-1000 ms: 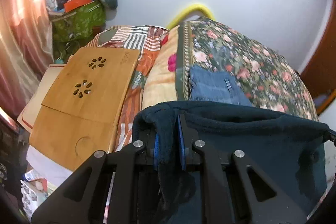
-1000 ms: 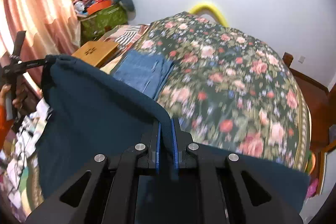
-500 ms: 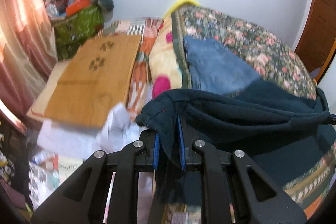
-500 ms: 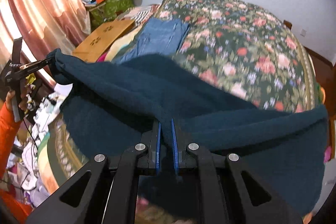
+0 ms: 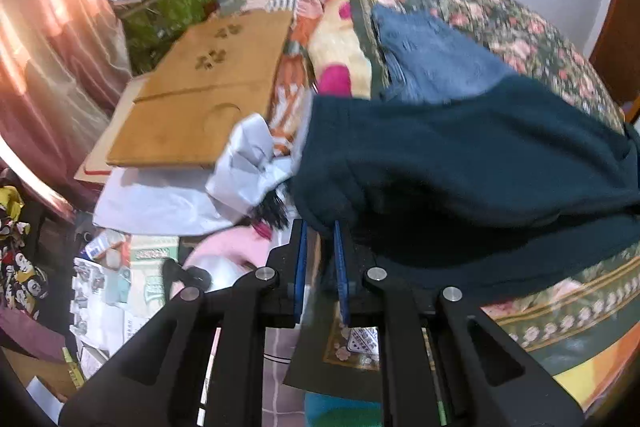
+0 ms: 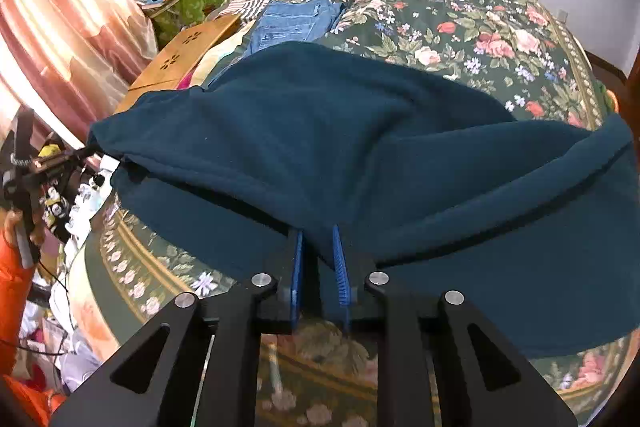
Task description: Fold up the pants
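The pants (image 6: 320, 139) are dark teal fleece, thick and soft, folded over on themselves with the upper layer draped across the lower one and a dark seam line running along the right side; they lie on the floral bedspread (image 6: 460, 15) near the bed's front edge. The right tool (image 6: 319, 267) has its blue pads pinched on the near edge of the fabric, and the left tool (image 5: 319, 259) is likewise clamped on a bunched corner of the pants at the bed's left side. Only the right view shows the whole spread of the garment, plus the left tool seen from outside, held by an orange-sleeved arm (image 6: 12, 267). The left view alone shows the floor clutter — white paper (image 5: 248, 163) — and the wooden board (image 5: 200, 95), with folded blue jeans (image 5: 432, 59) just behind the pants
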`<state>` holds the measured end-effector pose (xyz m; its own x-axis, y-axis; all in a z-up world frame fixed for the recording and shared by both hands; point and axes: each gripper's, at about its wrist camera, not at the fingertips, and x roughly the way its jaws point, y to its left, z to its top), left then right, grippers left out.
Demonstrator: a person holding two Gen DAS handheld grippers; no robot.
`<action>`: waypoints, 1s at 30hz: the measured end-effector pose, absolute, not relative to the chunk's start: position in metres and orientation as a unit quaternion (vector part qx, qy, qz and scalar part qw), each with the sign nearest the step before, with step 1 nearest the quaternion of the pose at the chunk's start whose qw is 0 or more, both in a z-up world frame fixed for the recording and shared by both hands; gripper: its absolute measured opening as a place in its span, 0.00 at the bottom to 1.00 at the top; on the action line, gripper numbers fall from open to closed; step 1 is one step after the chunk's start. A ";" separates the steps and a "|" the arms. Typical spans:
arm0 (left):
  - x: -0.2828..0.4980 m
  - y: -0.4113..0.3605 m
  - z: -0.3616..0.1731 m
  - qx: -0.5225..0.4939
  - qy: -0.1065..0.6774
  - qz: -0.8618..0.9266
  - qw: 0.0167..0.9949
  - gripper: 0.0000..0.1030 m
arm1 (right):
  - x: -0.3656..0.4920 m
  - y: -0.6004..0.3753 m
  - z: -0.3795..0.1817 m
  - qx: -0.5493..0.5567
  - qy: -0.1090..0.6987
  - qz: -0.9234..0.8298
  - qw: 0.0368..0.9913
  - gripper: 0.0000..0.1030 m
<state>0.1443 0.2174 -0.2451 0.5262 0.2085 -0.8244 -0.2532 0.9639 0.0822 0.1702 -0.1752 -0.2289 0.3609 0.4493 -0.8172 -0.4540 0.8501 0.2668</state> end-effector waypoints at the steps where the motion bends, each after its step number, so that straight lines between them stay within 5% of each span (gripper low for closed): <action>1: 0.145 0.218 -0.237 -0.026 0.462 0.135 0.876 0.13 | 0.170 -0.179 -0.225 -0.002 0.492 0.273 0.827 0.18; 5: 0.151 0.214 -0.212 -0.038 0.439 0.140 0.887 0.16 | 0.171 -0.206 -0.209 0.013 0.475 0.251 0.843 0.19; 19: 0.258 0.125 -0.192 -0.044 0.428 0.066 0.900 0.68 | 0.232 -0.354 -0.178 0.065 0.441 0.086 0.891 0.30; 24: 0.297 0.093 -0.204 -0.042 0.437 0.048 0.897 0.72 | 0.272 -0.388 -0.196 0.099 0.445 0.046 0.889 0.32; 28: 0.319 0.078 -0.220 -0.015 0.446 0.068 0.892 0.72 | 0.303 -0.405 -0.216 0.115 0.450 0.015 0.885 0.50; 30: 0.327 0.075 -0.228 -0.014 0.451 0.070 0.890 0.72 | 0.320 -0.410 -0.227 0.118 0.452 -0.007 0.884 0.51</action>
<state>0.3274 0.0755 -0.2283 0.5840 0.1125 -0.8039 -0.1374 0.9898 0.0386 0.3202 -0.4103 -0.2274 0.5917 0.0933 -0.8007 0.1196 0.9721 0.2017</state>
